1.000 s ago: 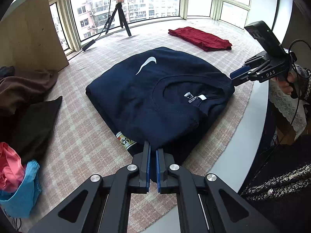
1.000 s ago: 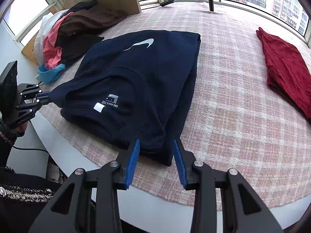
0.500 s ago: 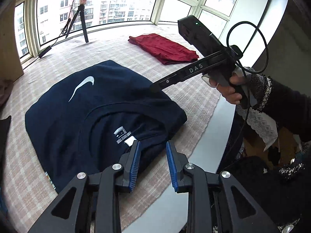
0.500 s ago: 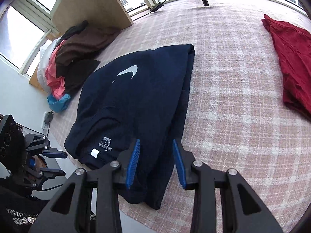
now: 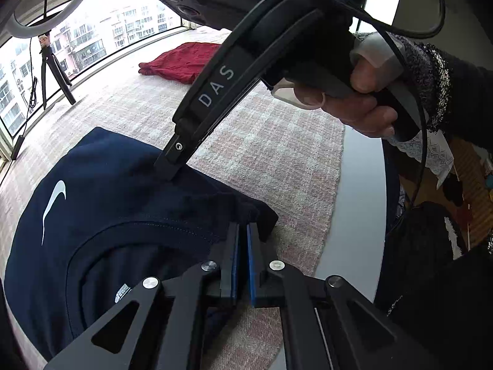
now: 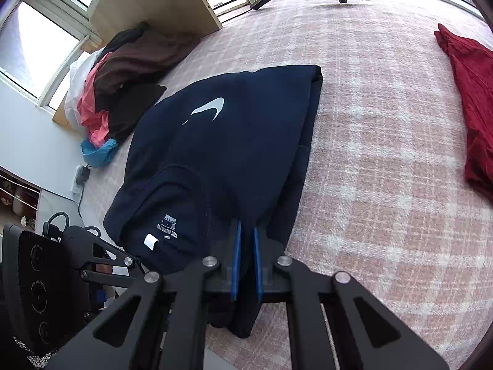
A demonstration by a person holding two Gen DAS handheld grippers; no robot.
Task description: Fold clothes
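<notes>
A navy T-shirt (image 5: pixel 123 203) with a white swoosh lies folded on the checked cloth, collar toward me; it also shows in the right wrist view (image 6: pixel 234 141). My left gripper (image 5: pixel 242 231) is shut on the shirt's near corner by the shoulder. My right gripper (image 6: pixel 245 231) is shut on the shirt's near edge beside the collar. In the left wrist view the right gripper's body (image 5: pixel 215 92) reaches over the shirt, its tip at the fabric. In the right wrist view the left gripper (image 6: pixel 101 262) sits low at the shirt's left corner.
A red garment (image 6: pixel 471 104) lies at the right, also far back in the left wrist view (image 5: pixel 185 64). A pile of brown, pink and blue clothes (image 6: pixel 123 80) sits left by a wooden board (image 6: pixel 148 3). A tripod (image 5: pixel 52 71) stands by the window. The white table edge (image 5: pixel 360 185) runs right.
Both grippers were open half a second ago and have closed on the shirt's near edge. The left gripper had let go of one corner and moved right. The right gripper came close above the shirt.
</notes>
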